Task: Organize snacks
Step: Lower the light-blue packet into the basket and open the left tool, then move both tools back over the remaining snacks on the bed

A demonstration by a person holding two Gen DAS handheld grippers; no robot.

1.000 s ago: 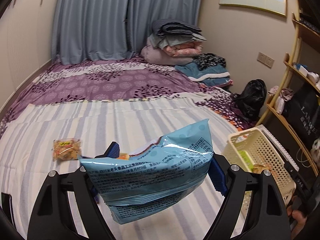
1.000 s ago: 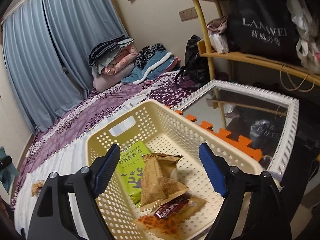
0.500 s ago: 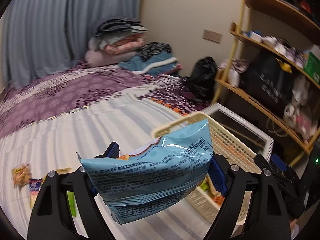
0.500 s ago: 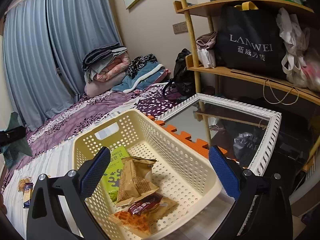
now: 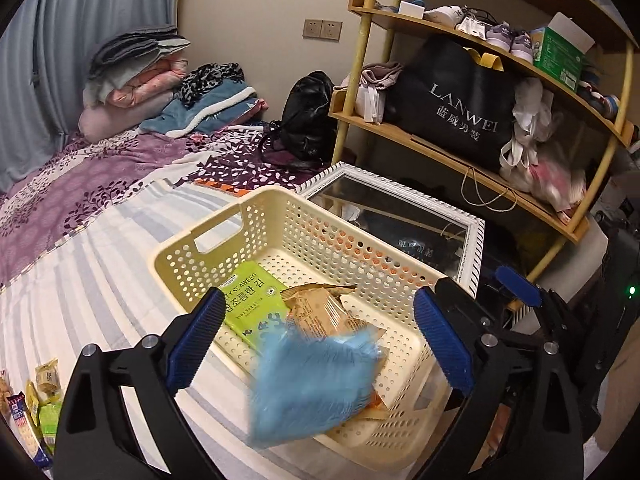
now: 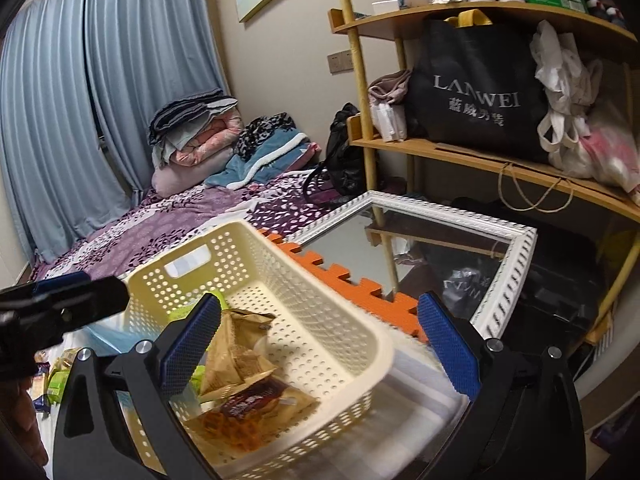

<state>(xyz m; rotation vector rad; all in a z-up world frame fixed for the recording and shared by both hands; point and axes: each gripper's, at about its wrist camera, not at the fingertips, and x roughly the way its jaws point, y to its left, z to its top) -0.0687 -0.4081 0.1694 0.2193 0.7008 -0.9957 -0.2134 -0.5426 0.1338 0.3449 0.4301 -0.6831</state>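
Jaws of the left gripper (image 5: 316,338) are opening, blue pads clear of the blue snack bag (image 5: 312,384), which shows as a blurred shape between and below them, over the near rim of the cream basket (image 5: 224,216) and apparently dropping in. Jaws of the right gripper (image 6: 318,344) stand spread wide with nothing pinched, held above the basket's near corner.

Judging by its crumpled, puffed look, the bag should be light, soft and air-filled, with slick film that slides on rubber pads; the contents are probably brittle, so a gentle pinch on a sealed end seam would suit better than squeezing the belly. Inside the basket already lie a green seaweed pack (image 5: 250,300), a tan packet (image 5: 320,312) and a dark-wrapped snack (image 6: 256,398) toward the near end.

More small packets (image 5: 40,400) lie on the striped bed (image 5: 80,280) near its left edge, well apart from the basket, which sits at the bed's right edge beside a white-framed mirror (image 5: 472,236).

Both grippers tilt downward toward the basket, the left coming in from the bed side, the right just beside it
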